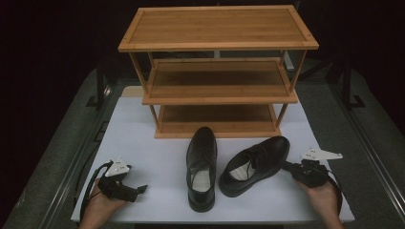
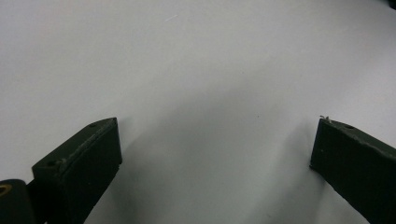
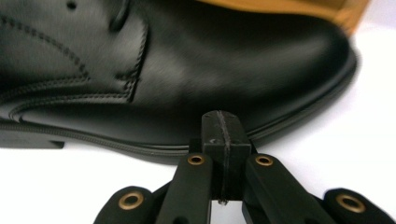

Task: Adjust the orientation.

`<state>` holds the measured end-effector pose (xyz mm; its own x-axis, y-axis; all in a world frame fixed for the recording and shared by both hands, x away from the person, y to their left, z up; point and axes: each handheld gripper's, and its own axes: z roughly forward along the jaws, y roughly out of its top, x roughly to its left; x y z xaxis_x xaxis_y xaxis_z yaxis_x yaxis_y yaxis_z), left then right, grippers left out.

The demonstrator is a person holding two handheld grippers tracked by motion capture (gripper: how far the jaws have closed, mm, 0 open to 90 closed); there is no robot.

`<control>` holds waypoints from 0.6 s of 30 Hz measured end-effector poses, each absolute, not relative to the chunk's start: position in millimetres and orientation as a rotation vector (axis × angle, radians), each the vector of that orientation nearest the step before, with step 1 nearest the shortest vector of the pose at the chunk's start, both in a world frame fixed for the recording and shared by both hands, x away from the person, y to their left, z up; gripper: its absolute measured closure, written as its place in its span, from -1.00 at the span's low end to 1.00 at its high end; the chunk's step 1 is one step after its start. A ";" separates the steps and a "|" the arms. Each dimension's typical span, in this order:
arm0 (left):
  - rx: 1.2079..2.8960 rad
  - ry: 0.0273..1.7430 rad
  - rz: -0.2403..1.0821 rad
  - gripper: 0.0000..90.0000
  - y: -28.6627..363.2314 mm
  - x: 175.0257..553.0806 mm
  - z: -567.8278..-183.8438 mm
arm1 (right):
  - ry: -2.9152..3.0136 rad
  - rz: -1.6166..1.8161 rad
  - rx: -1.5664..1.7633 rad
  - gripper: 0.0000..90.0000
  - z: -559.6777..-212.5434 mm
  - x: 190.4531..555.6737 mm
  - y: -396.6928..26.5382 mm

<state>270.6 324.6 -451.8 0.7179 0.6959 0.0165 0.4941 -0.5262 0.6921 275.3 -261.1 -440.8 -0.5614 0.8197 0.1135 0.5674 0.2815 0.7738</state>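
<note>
Two black leather lace-up shoes stand on the white table top (image 1: 143, 143). The left shoe (image 1: 201, 167) points at the rack. The right shoe (image 1: 255, 164) lies angled, with its toe to the right. My right gripper (image 1: 286, 166) is shut with nothing between its jaws, and its tip sits at the outer side of the right shoe near the toe. In the right gripper view the closed jaws (image 3: 223, 123) meet the shoe's sole edge (image 3: 187, 60); I cannot tell if they touch. My left gripper (image 1: 142, 189) rests at the front left, open (image 2: 217, 140) over bare table.
A three-shelf bamboo rack (image 1: 217, 28) stands at the back of the table, its lowest shelf (image 1: 215, 128) just behind the shoes' toes; a corner of it (image 3: 303, 7) shows behind the shoe. A hand holds each gripper at the front edge. Dark floor surrounds the table.
</note>
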 end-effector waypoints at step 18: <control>2.239 0.898 0.381 -0.98 324.6 270.8 -451.8 | 2.278 1.174 1.239 1.00 -441.5 303.0 -241.4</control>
<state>270.8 324.6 -451.8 0.7182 0.6957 0.0154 0.4948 -0.5262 0.6916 303.0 -241.4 -441.5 -0.5860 0.8016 0.1184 0.5617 0.2966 0.7723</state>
